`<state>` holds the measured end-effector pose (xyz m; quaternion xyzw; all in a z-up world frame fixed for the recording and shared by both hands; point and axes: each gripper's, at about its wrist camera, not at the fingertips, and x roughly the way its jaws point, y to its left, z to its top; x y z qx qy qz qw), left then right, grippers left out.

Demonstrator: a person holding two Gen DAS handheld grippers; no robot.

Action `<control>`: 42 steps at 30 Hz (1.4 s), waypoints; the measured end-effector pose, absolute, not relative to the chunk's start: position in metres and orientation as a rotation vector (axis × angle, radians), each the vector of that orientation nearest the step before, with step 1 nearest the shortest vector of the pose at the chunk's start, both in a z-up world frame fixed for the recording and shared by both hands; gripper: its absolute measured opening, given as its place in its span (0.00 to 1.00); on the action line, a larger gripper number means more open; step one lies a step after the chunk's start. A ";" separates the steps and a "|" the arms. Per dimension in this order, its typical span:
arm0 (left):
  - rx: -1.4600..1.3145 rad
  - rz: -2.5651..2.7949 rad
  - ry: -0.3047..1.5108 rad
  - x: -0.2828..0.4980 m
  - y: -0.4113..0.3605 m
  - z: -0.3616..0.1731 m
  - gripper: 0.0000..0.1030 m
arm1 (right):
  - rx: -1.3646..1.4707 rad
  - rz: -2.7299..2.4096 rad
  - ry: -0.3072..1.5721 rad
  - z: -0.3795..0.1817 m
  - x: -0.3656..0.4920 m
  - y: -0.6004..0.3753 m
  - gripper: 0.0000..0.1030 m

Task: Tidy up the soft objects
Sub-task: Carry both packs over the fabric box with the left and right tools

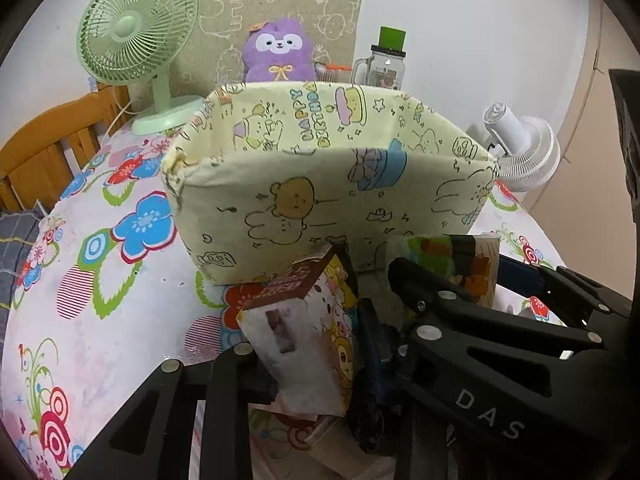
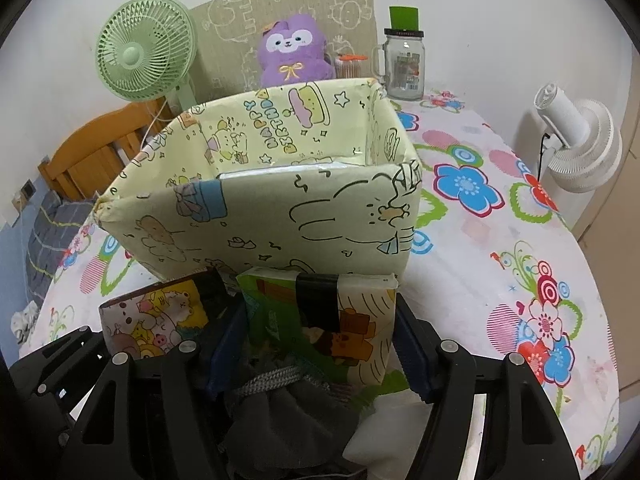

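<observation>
Left wrist: left gripper (image 1: pixel 316 364) pinches tissue pack (image 1: pixel 304 344)

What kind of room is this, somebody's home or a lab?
Most likely a home, perhaps a bedroom: a floral tablecloth covers the table, a purple plush toy sits by a green desk fan, and a wooden bed frame shows behind.

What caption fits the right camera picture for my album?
The right gripper squeezes a green tissue pack in front of the yellow cartoon box on a flowery tablecloth.
</observation>
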<state>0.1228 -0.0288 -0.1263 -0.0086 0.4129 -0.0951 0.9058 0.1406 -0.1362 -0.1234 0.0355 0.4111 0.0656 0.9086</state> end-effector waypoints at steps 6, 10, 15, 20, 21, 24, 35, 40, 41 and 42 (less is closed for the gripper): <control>-0.029 -0.184 0.824 0.116 -0.027 -0.118 0.23 | 0.069 0.131 0.818 -0.113 0.133 -0.136 0.69; -0.029 -0.182 0.798 0.111 -0.027 -0.109 0.22 | 0.068 0.128 0.795 -0.104 0.127 -0.136 0.69; -0.021 -0.178 0.766 0.104 -0.027 -0.096 0.22 | 0.071 0.125 0.762 -0.090 0.118 -0.137 0.69; -0.013 -0.178 0.731 0.096 -0.029 -0.082 0.22 | 0.072 0.121 0.725 -0.075 0.107 -0.139 0.69; -0.012 -0.177 0.726 0.094 -0.029 -0.080 0.22 | 0.071 0.120 0.717 -0.071 0.105 -0.139 0.69; -0.008 -0.178 0.711 0.090 -0.030 -0.072 0.22 | 0.074 0.123 0.697 -0.062 0.099 -0.141 0.69; 0.008 -0.172 0.646 0.072 -0.038 -0.046 0.22 | 0.081 0.127 0.637 -0.037 0.083 -0.147 0.69; 0.020 -0.172 0.612 0.067 -0.041 -0.031 0.22 | 0.079 0.122 0.607 -0.021 0.078 -0.150 0.69; 0.022 -0.171 0.606 0.067 -0.041 -0.028 0.22 | 0.078 0.120 0.599 -0.017 0.077 -0.150 0.69; 0.024 -0.169 0.598 0.066 -0.041 -0.024 0.22 | 0.079 0.120 0.594 -0.015 0.076 -0.150 0.69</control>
